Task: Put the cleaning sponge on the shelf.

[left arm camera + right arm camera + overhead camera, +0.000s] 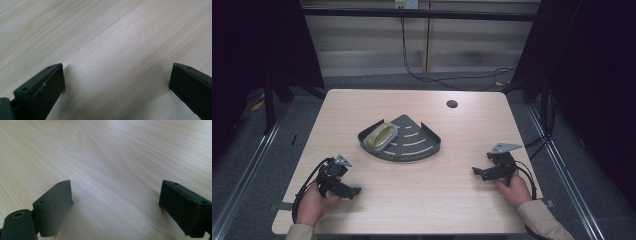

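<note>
A: Where does it all sit right now?

B: The dark quarter-round corner shelf [412, 145] lies mid-table, with a yellow-green soap dish [381, 137] sitting inside it at its ten o'clock corner. The left gripper [353, 190] rests on the table at about seven o'clock from the shelf, the right gripper [476, 171] at about four o'clock, both well apart from it.

A: And the jaws?

B: Spread wide on both, nothing between them (each gripper view looks past its two black jaws at bare wood grain of the table [112, 37]).

A: So what could go wrong from here?

B: I'd guess the dish is the thing to be picked. It lies tilted against the shelf's raised rim, so a jaw coming down from the six o'clock side could strike the rim first and shove the whole shelf toward twelve o'clock. The shelf looks light and nothing pins it.

A: And the dish itself?

B: Its surface looks glossy and rounded; a pinch across the rim might slip off or flip it out of the corner. The other gripper could steady the shelf's curved edge (its trailing cable may drag, too).
</note>
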The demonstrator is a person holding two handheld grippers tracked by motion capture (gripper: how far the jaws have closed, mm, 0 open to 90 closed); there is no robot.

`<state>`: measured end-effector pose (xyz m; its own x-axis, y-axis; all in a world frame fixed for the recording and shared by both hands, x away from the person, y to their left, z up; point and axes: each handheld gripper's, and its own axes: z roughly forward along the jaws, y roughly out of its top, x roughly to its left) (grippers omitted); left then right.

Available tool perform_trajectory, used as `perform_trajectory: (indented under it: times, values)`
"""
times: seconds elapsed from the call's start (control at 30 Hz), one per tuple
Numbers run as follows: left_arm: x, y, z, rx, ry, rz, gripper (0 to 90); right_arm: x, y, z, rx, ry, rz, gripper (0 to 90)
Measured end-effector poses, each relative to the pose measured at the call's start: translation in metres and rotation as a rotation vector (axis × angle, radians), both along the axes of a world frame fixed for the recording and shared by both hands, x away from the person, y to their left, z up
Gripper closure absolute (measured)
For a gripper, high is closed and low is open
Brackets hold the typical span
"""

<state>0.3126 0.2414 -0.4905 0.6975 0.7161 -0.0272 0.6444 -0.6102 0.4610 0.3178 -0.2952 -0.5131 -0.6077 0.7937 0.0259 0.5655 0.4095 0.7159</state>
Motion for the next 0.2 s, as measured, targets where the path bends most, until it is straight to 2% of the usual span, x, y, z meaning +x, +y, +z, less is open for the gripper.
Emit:
perform_trajectory:
  times: [0.2]
  values:
    - [-0.0009, 0.0009, -0.0002, -0.004, -0.005, 0.000, 0.0, -0.0005, 0.0002, 0.0003, 0.001, 0.007, -0.005, 10.9]
